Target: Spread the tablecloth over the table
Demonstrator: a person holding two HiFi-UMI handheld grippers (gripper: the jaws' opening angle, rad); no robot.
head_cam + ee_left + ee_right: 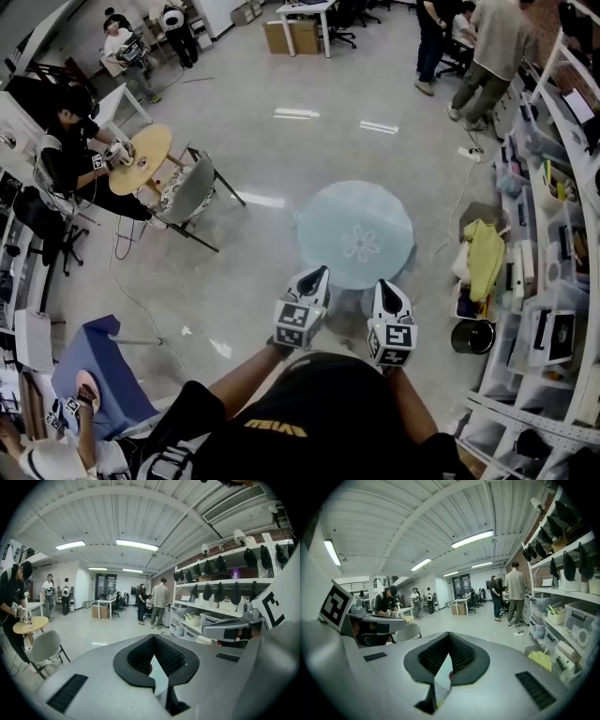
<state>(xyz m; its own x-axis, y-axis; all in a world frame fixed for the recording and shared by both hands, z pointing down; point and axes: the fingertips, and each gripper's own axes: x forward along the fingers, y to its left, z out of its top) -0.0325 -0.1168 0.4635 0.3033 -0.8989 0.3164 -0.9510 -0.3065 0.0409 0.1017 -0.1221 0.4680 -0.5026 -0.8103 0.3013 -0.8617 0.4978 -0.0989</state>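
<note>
A pale teal tablecloth [356,234] with a flower print in its middle lies flat over a round table, its edge draping down all round. Both grippers are held up in front of my chest, side by side, pointing at the table's near edge. My left gripper [319,272] is shut, its tip over the cloth's near left rim. My right gripper [382,285] is shut too, over the near rim. In the left gripper view the black pads [140,660] meet with nothing seen gripped. The right gripper view shows the same at its pads [461,660]. Only a pale sliver shows through each gap.
Storage shelves [553,234] run along the right, with a yellow-green cloth [486,258] and a black bucket [472,336] on the floor by them. A grey chair [187,192] and a round wooden table [141,159] with a seated person stand at the left. People stand farther back.
</note>
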